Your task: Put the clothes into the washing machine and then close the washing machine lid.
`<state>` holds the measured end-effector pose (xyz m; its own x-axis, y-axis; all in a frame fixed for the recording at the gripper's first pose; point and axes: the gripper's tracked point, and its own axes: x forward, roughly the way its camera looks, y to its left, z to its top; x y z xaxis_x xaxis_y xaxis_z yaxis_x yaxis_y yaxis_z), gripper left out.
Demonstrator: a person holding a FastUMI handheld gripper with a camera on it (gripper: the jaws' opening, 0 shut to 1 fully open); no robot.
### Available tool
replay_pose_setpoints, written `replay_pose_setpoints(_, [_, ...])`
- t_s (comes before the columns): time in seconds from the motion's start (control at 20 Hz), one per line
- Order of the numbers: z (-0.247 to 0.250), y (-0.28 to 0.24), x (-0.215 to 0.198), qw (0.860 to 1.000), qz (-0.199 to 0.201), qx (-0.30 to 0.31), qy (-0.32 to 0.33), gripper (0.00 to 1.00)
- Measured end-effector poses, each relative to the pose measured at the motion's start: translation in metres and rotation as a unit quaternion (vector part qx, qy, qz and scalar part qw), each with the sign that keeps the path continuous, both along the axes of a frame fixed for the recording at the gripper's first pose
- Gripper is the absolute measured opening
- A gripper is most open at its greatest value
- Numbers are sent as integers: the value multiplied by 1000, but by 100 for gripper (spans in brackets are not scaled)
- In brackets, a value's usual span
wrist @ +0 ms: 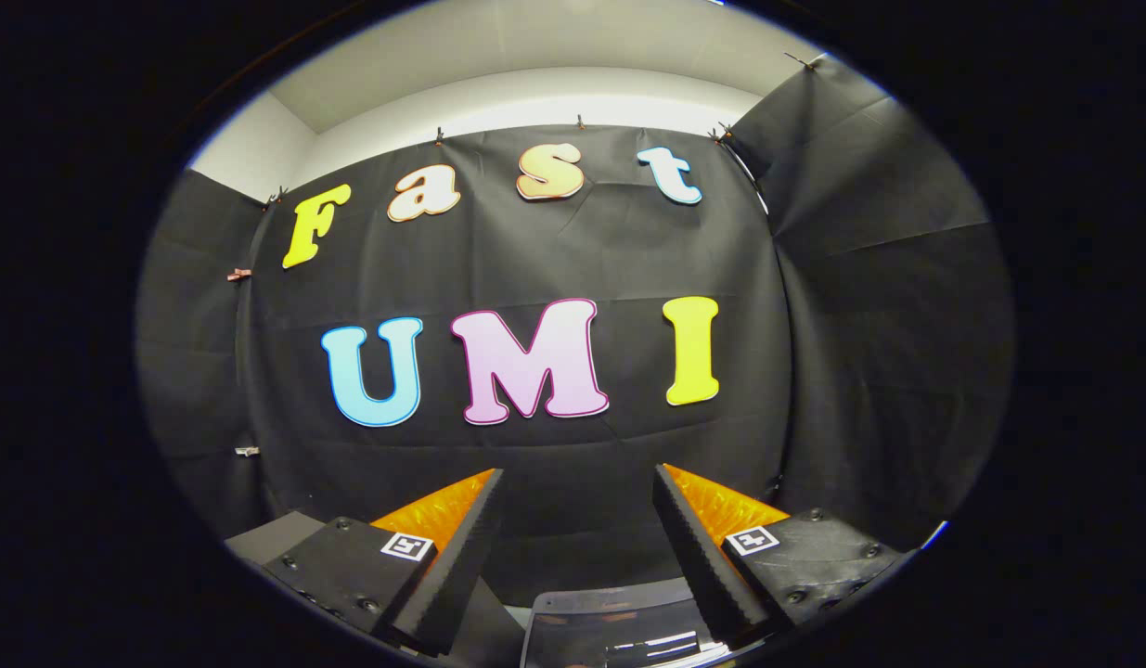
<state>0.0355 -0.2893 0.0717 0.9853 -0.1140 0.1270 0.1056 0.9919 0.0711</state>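
My gripper (577, 487) is held up high and faces the booth's black cloth wall. Its two fingers stand wide apart, open, with nothing between them. Low down between the fingers, a dark glossy surface (619, 622) with a pale rim shows in part; it may be the washing machine's lid or top, but I cannot tell which. No clothes appear ahead of the fingers.
Black cloth walls (554, 250) close the booth at the back and on both sides, pinned up with small clips. Above them runs a white wall and ceiling (535, 65). A grey flat edge (271, 536) shows beside the left finger.
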Motion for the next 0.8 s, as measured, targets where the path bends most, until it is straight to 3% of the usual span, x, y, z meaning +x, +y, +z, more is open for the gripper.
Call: replay_pose_setpoints(0.8, [15,40,-18,1000,9,-18,-21,98])
